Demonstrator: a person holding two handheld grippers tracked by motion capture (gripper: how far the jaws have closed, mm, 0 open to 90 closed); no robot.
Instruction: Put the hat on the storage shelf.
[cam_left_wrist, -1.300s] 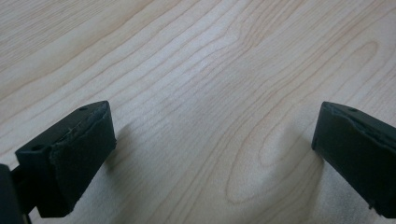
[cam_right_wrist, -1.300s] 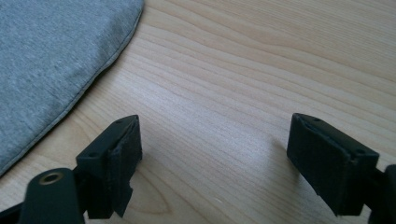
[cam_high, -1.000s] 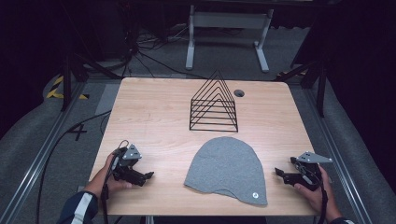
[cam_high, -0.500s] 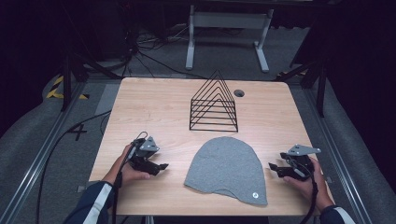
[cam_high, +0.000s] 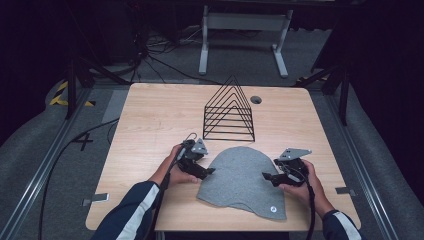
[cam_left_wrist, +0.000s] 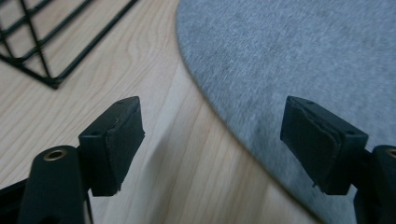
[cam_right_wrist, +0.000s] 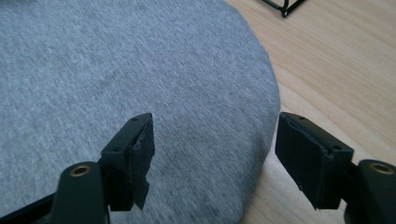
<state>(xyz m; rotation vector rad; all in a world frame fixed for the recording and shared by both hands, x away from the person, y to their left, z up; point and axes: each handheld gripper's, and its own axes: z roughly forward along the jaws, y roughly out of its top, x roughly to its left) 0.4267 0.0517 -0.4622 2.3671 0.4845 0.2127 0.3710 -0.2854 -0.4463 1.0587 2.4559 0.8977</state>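
A grey beanie lies flat at the near middle of the wooden table, just in front of a black wire rack. The left gripper, jaws wide apart, straddles the cap's left edge; the right gripper, also spread open, straddles its right edge, nothing clamped
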